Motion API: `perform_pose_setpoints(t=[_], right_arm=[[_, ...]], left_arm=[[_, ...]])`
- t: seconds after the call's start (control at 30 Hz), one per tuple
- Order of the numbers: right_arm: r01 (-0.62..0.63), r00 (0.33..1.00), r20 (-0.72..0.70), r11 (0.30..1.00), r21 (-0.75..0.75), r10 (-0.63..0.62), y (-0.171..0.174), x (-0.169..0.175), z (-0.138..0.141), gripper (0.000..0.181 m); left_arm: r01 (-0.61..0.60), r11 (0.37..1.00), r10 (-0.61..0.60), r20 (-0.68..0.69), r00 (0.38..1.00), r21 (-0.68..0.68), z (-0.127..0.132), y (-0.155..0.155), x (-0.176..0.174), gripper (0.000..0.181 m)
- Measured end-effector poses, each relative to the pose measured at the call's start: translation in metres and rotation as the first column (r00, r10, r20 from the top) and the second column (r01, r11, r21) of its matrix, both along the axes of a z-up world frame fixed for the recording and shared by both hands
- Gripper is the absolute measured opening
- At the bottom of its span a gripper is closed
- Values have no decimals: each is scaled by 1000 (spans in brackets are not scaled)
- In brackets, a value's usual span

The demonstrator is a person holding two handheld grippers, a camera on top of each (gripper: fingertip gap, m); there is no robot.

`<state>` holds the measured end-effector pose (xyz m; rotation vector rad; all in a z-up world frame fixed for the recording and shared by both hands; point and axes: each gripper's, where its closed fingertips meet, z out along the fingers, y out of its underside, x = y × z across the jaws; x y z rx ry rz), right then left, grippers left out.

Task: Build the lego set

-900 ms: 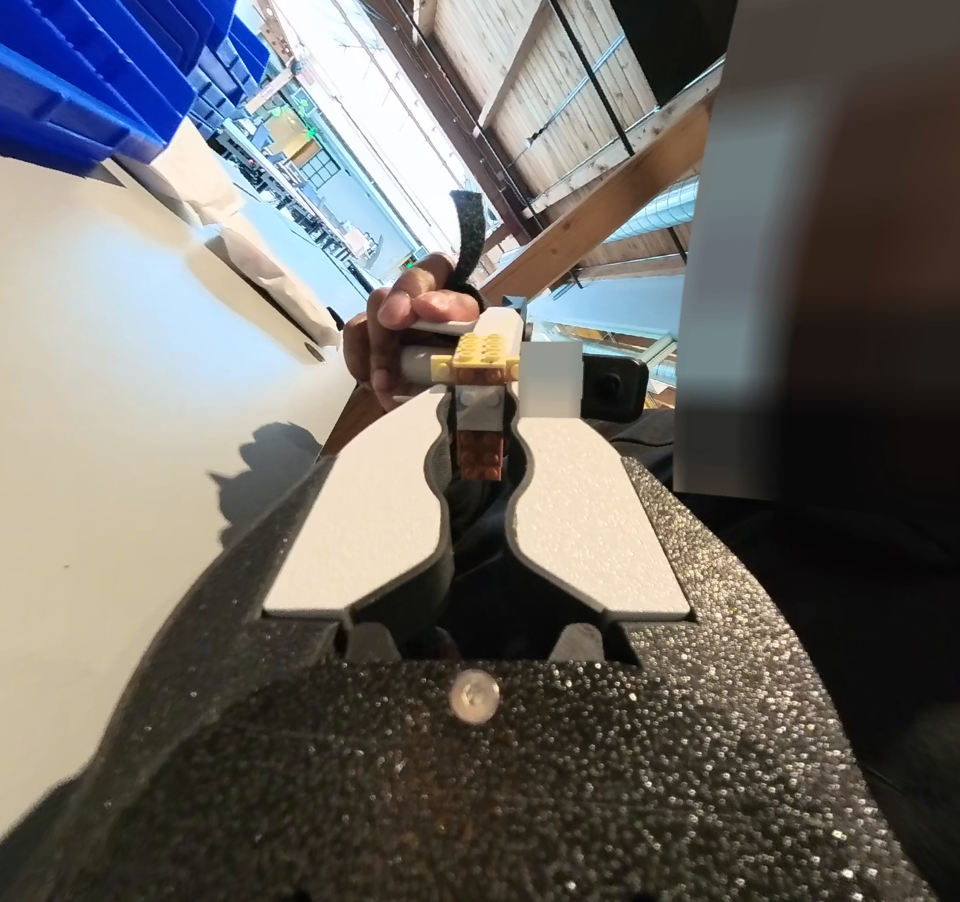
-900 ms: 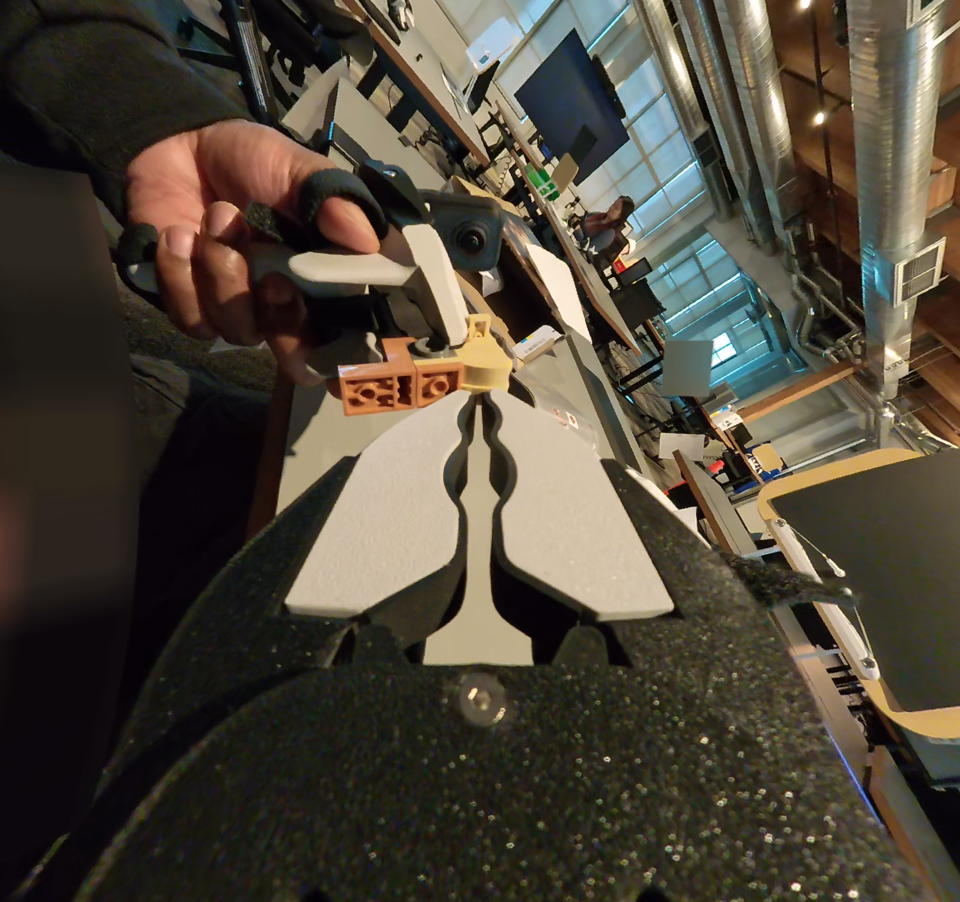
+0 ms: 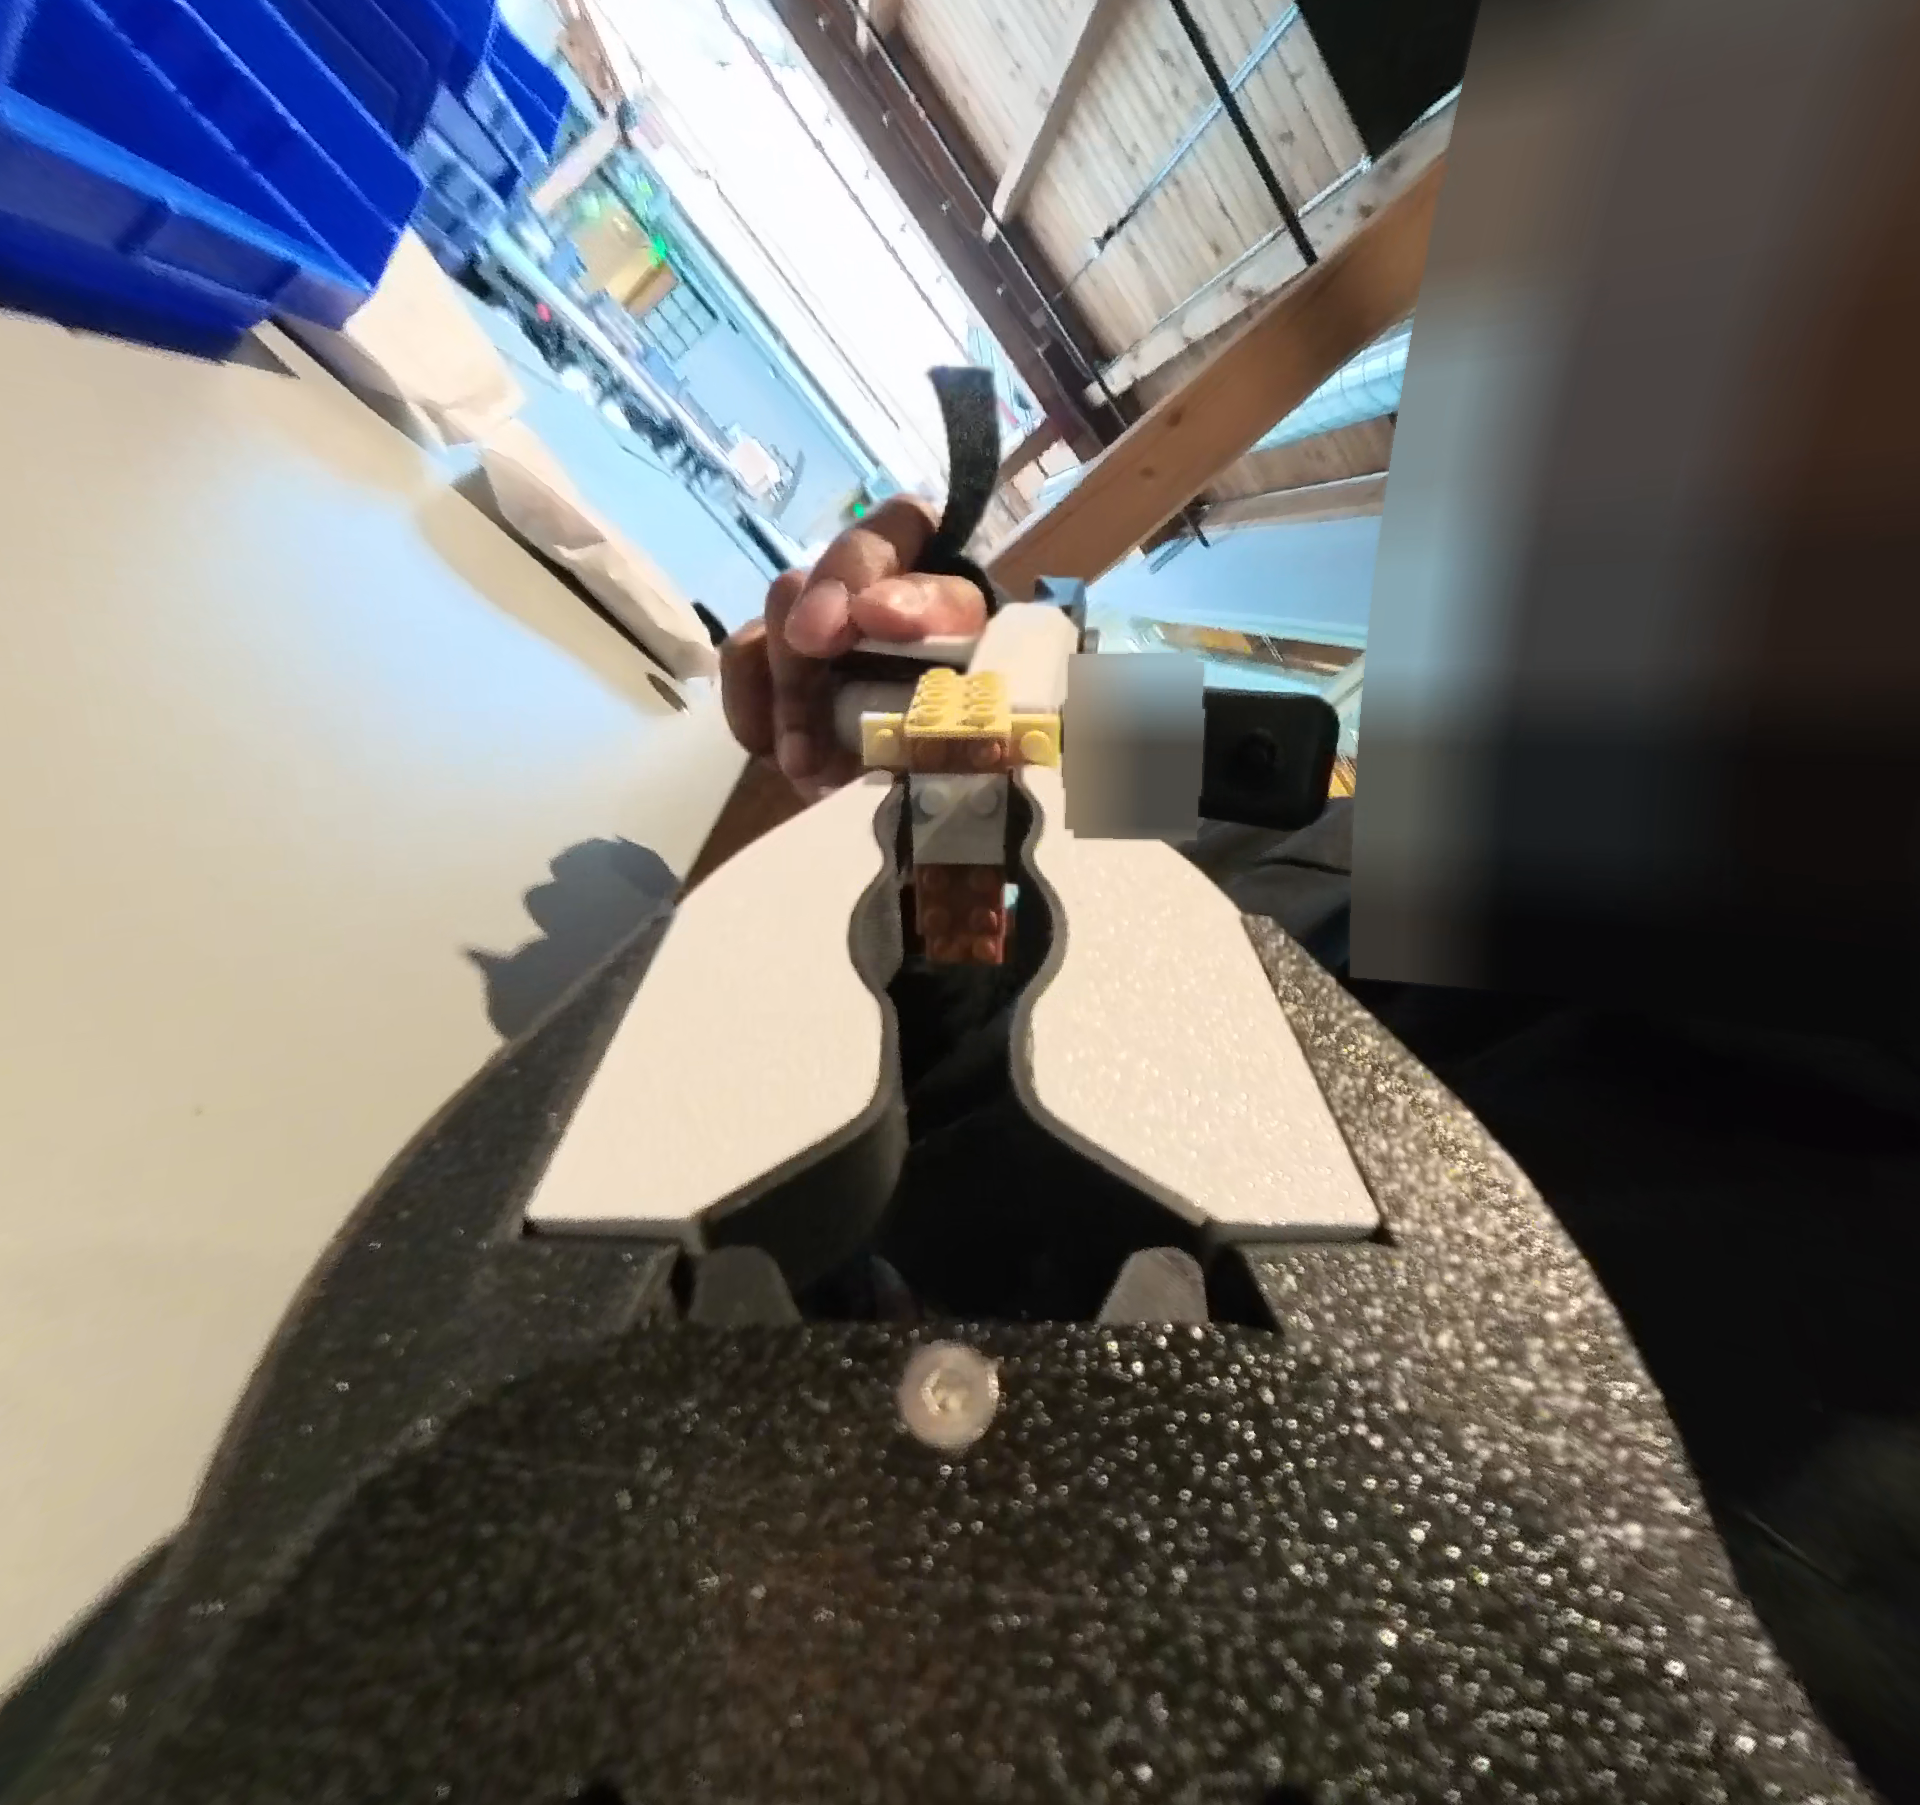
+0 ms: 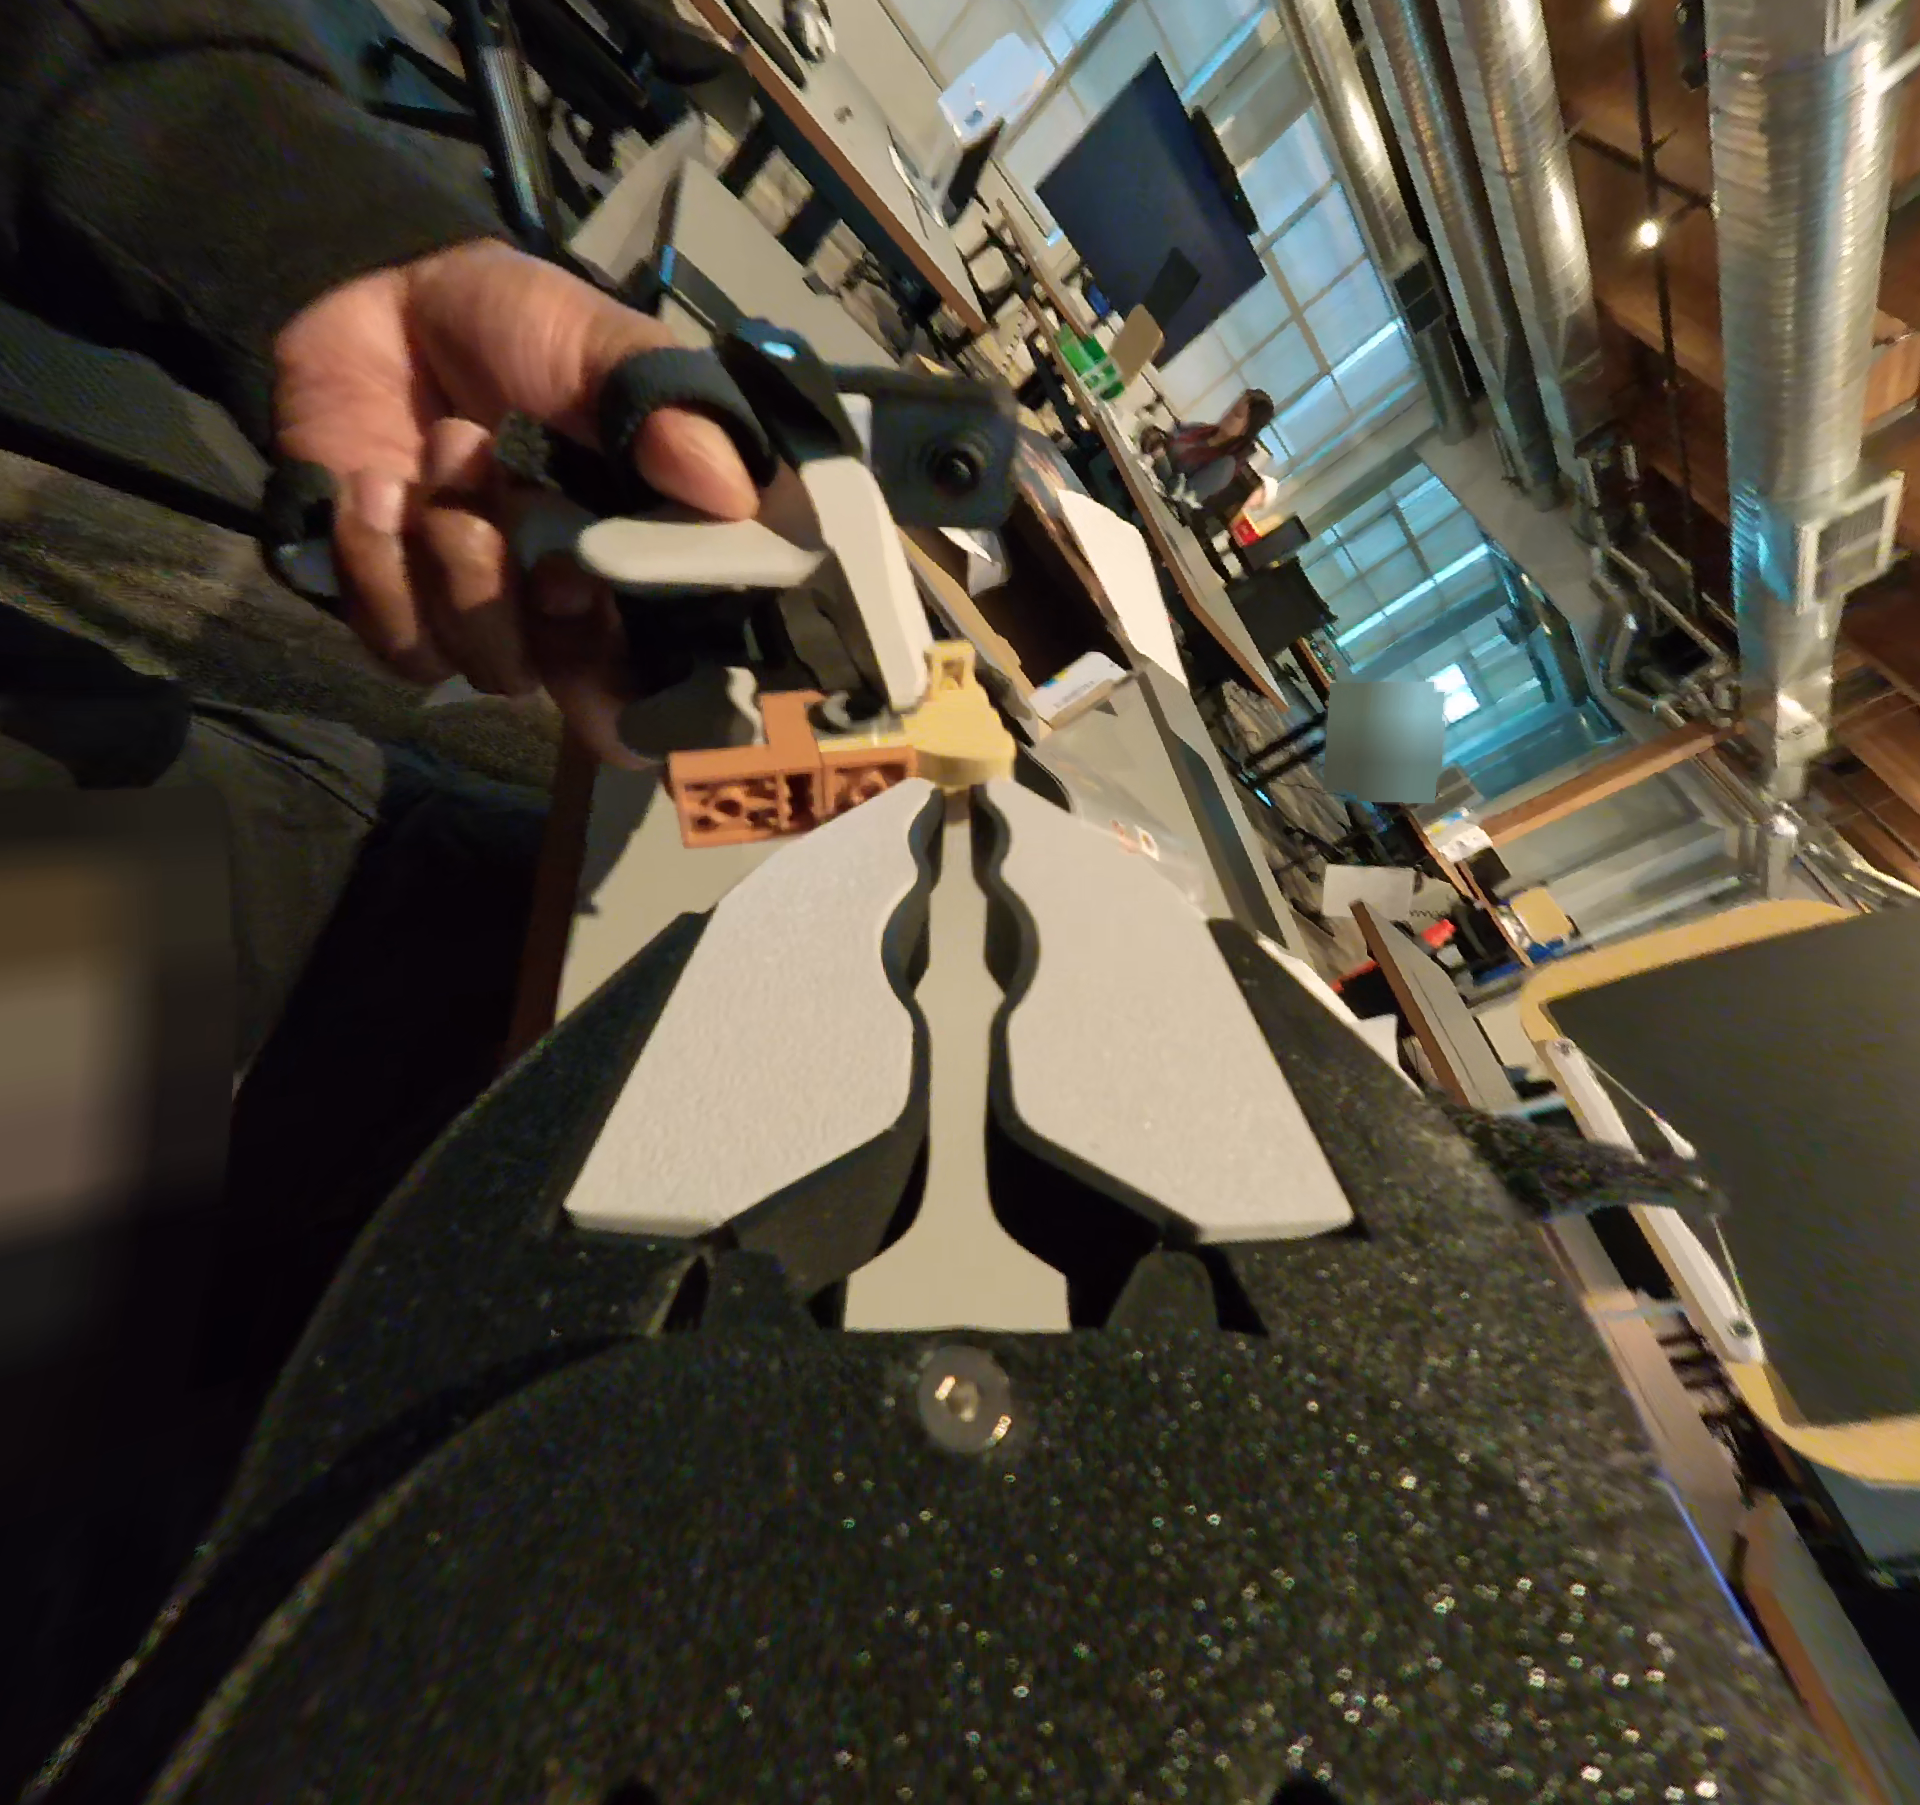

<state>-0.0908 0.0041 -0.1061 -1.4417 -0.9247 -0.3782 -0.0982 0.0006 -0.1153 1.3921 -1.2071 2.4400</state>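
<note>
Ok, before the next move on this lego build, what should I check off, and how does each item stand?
1. The left gripper is clamped on the lego assembly at its grey brick: ok.
2. The right gripper pinches the tan piece at its tips: ok.
3. The tan piece touches the lego assembly: ok.
4. The tan piece is fully seated: cannot tell.
5. The lego assembly is held clear of the table: ok.
</note>
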Motion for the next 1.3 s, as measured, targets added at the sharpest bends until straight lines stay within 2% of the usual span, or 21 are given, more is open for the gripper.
perform_pose_setpoints(t=[0.03,0.1,0.47,0.8,0.83,0.9,0.93,0.97,1.03,1.1,1.17,1.3], right_arm=[[5,1000,-4,1000,5,-5,0,2,1,4],[9,1000,-9,1000,4,-9,0,4,2,4],[13,1000,6,1000,-3,-13,0,4,0,6],[9,1000,-18,1000,11,-8,-2,3,3,0],[19,999,-26,1000,16,-19,-1,5,5,0],[78,997,24,997,10,-78,7,7,-1,0],[112,993,38,994,16,-113,8,13,0,1],[127,992,9,992,18,-128,5,18,5,4],[149,987,-59,988,30,-147,-4,33,17,5],[142,983,-119,990,13,-140,-9,42,18,6],[102,982,-159,995,-16,-103,-10,37,10,6],[51,989,-134,998,-47,-57,-7,16,-6,6]], left_arm=[[-1,1000,1,12,1000,-15,2,0,0,16],[-11,999,12,21,1000,-48,5,4,1,16],[11,1000,-11,-4,1000,-13,1,-2,0,16],[12,1000,-12,-21,1000,-19,-2,-5,-1,17],[28,1000,-28,-37,999,7,-6,-9,-2,16],[129,984,-122,-61,991,123,-20,-41,-6,16],[148,982,-140,-73,987,121,-22,-52,-5,16],[136,988,-131,-74,989,77,-19,-50,-1,16],[44,999,-44,-44,998,3,-13,-26,5,16],[-18,999,16,-31,999,-48,-10,-9,7,16],[-20,996,18,-23,1000,-84,-7,-5,9,16],[-7,990,8,9,1000,-141,-1,-6,9,16]])
